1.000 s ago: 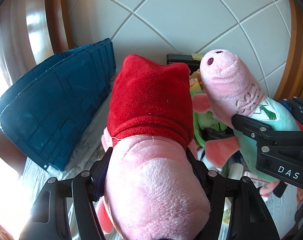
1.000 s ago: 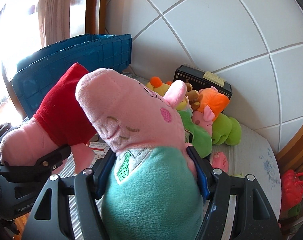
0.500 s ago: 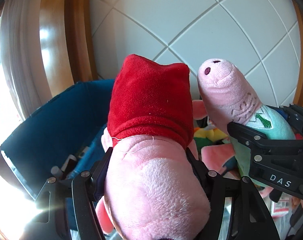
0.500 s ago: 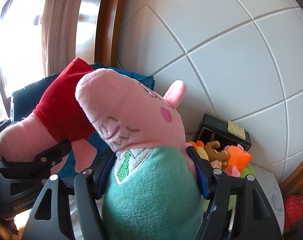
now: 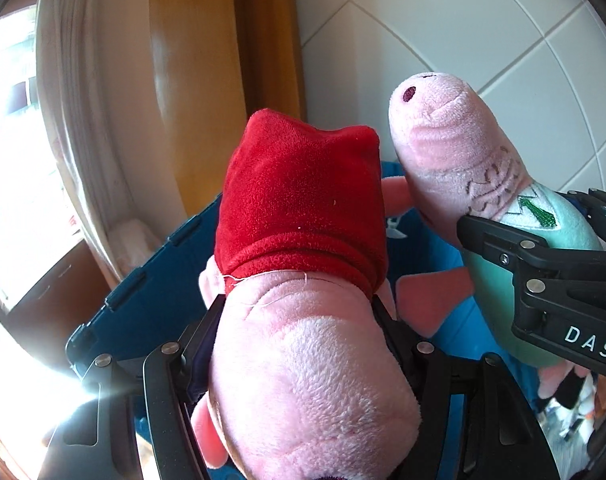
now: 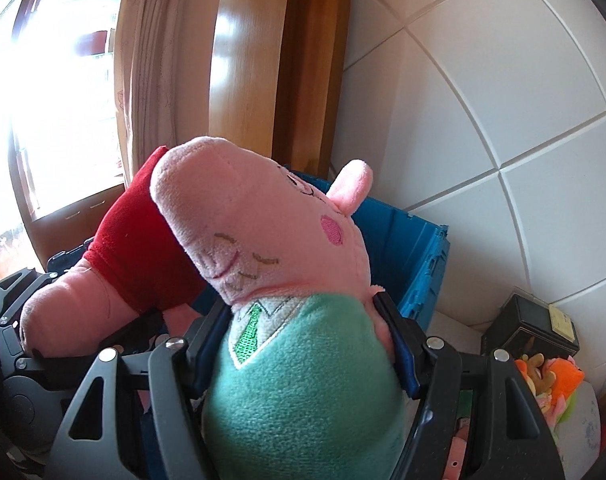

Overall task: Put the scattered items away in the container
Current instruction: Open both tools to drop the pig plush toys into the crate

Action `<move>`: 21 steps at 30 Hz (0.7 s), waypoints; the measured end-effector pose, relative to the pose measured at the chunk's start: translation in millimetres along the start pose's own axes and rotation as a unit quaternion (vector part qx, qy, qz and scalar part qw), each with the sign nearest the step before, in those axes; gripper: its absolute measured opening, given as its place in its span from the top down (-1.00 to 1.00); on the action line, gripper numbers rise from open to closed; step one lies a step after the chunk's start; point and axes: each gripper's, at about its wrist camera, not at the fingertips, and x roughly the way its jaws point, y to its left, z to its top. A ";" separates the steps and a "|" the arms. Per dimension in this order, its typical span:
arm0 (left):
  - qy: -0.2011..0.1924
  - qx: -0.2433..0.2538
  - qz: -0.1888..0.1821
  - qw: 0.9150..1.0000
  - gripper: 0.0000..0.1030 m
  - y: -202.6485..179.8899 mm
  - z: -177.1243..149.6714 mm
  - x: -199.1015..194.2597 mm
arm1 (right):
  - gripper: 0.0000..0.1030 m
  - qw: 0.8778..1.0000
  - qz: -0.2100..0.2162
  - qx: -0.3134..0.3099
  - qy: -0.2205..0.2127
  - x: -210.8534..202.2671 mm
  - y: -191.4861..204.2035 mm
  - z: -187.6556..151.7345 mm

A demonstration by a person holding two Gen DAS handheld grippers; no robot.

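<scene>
Left wrist view: left gripper (image 5: 299, 344) clamped on the red pig (image 5: 303, 300), 1 jaw on each side of its pink body just below the red dress hem. The toy sticks out forward past the fingers, dress end farthest from camera. Blue bin (image 5: 159, 280) lies under and beyond the toy, its rim showing at left and its inside between the 2 toys. At right, right gripper (image 5: 543, 276) holds the green pig (image 5: 455, 160), snout up, just beside the red pig; whether the toys touch is unclear. Wooden frame (image 5: 223, 60) and white tiled wall (image 5: 463, 20) behind.

Right wrist view: right gripper (image 6: 303, 344) clamped on the green pig (image 6: 287, 280) at its teal body just under the collar and green tie, head and ear projecting forward past the fingers. Red pig (image 6: 139, 248) sits at left in the left gripper (image 6: 63, 320), close beside the green pig. Blue bin (image 6: 419, 256) is directly behind and below both toys, corner against the tiled wall (image 6: 523, 120). Black box (image 6: 531, 328) and a pile of plush toys (image 6: 551, 380) lie at lower right, outside the bin. Curtain (image 6: 143, 80) and window at left.
</scene>
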 end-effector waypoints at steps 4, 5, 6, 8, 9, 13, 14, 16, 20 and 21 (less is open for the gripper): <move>0.015 -0.004 -0.002 1.000 -0.28 26.1 -1.7 23.7 | -0.32 1.000 -0.004 0.006 0.020 29.1 17.4 8.5; 0.018 -0.005 -0.005 1.000 -0.29 29.9 -1.7 28.6 | -0.32 1.000 -0.005 0.008 0.024 34.4 20.2 10.6; 0.021 -0.006 -0.007 1.000 -0.29 33.7 -1.6 33.4 | -0.32 1.000 -0.007 0.009 0.026 38.1 21.9 12.5; 0.022 -0.006 -0.012 1.000 -0.29 34.6 -1.6 39.6 | -0.32 0.999 -0.013 0.012 0.028 43.1 23.0 16.4; 0.022 -0.007 -0.014 1.000 -0.31 34.9 -1.6 42.6 | -0.32 0.999 -0.016 0.015 0.026 43.5 21.9 17.6; 0.004 -0.006 -0.016 1.000 -0.76 36.4 0.0 42.6 | -0.50 0.999 -0.039 0.020 0.022 43.3 16.1 19.6; 0.003 -0.007 -0.018 1.000 -0.76 36.7 0.4 43.1 | -0.53 0.999 -0.044 0.021 0.021 42.4 13.8 20.4; 0.006 -0.009 -0.021 1.000 -0.76 36.6 1.1 46.1 | -0.56 0.998 -0.045 0.027 0.021 40.8 9.6 20.9; 0.016 -0.013 -0.017 1.000 -0.76 38.7 1.9 53.7 | -0.60 0.998 -0.054 0.035 0.017 34.9 1.5 19.2; 0.017 -0.014 -0.019 1.000 -0.76 38.4 3.0 51.6 | -0.61 0.998 -0.054 0.037 0.018 33.5 -0.2 18.7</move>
